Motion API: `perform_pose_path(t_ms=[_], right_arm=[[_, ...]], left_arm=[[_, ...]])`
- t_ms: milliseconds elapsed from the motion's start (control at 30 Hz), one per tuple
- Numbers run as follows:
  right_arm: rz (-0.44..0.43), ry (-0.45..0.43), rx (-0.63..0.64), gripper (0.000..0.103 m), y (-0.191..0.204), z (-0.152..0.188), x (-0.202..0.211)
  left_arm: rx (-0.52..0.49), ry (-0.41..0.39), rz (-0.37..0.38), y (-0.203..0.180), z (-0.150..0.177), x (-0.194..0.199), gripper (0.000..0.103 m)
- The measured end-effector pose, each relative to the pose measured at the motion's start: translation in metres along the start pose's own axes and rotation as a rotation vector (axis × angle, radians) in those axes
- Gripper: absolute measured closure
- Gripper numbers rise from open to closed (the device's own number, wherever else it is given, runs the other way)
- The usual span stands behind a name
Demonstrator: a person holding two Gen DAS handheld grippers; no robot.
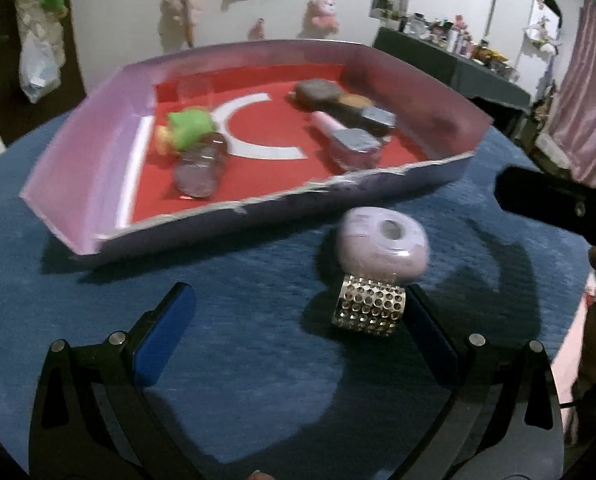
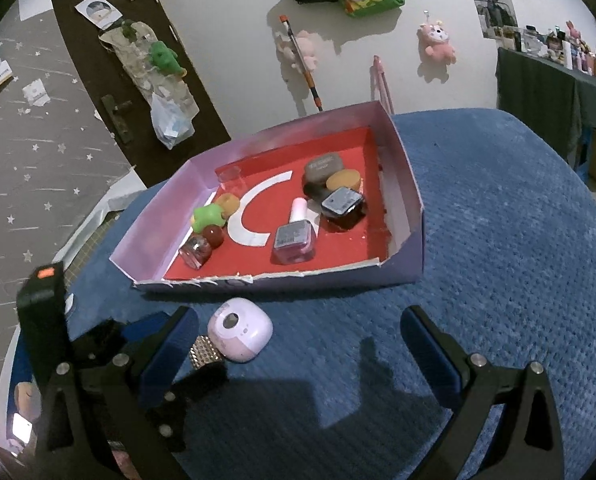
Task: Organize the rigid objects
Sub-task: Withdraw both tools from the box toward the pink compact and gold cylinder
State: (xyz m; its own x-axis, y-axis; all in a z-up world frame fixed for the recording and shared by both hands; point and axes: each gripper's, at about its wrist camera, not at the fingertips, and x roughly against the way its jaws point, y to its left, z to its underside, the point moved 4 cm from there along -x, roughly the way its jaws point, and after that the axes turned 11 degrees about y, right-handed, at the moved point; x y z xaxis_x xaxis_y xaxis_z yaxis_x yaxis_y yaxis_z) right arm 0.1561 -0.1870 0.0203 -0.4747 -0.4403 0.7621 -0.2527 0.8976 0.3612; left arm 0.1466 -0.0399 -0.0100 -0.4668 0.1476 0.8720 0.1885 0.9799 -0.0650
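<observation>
Both tongs spread, empty. Lilac bottle (image 1: 382, 244) lies on the table, studded cap toward left tongs (image 1: 302, 300), touching its right finger; left nearer.

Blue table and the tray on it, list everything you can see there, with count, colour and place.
tray: 1, lilac walls, red floor, on the blue cloth
lilac perfume bottle: 1, studded gold cap, lying on the cloth before the tray
nail polish bottle: 1, pink, tray middle
dark bottle: 1, silver top, tray right
grey case: 1, tray rear right
green toy: 1, tray left
clear pink bottle: 1, tray front left
left tongs: open, the perfume's cap beside one finger
right tongs: open, empty
</observation>
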Motion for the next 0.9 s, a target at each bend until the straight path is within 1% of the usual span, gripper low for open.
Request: perform_pose_path(t_ms=[33,133,200,300,367,433,567,767,900], right_arm=[[0.001,0.006,0.003,0.000,0.001,0.001,-0.002],[0.010,0.018,0.029,0.000,0.007,0.004,-0.008],[0.028,0.023,0.058,0.000,0.013,0.005,-0.012],[0.076,0.024,0.108,0.000,0.022,0.008,-0.018],[0.125,0.033,0.146,0.008,0.028,0.010,-0.024],[0.154,0.044,0.177,0.009,0.032,0.011,-0.030],[0.158,0.063,0.219,0.009,0.037,0.013,-0.036],[0.149,0.082,0.230,0.009,0.040,0.012,-0.044],[0.140,0.090,0.230,0.009,0.041,0.012,-0.047]], left_arm=[[0.008,0.001,-0.030,0.008,0.001,0.002,0.000],[0.033,0.001,-0.048,0.028,0.006,0.009,0.000],[0.057,0.002,-0.094,0.047,0.012,0.013,0.000],[0.091,-0.005,-0.078,0.061,0.017,0.018,0.001],[0.087,-0.009,-0.044,0.062,0.020,0.021,0.001],[0.069,-0.014,-0.024,0.058,0.023,0.023,0.001],[0.046,-0.012,-0.024,0.055,0.030,0.027,0.001],[0.055,0.028,0.014,0.057,0.046,0.028,0.001],[0.053,-0.005,0.061,0.049,0.049,0.037,0.001]])
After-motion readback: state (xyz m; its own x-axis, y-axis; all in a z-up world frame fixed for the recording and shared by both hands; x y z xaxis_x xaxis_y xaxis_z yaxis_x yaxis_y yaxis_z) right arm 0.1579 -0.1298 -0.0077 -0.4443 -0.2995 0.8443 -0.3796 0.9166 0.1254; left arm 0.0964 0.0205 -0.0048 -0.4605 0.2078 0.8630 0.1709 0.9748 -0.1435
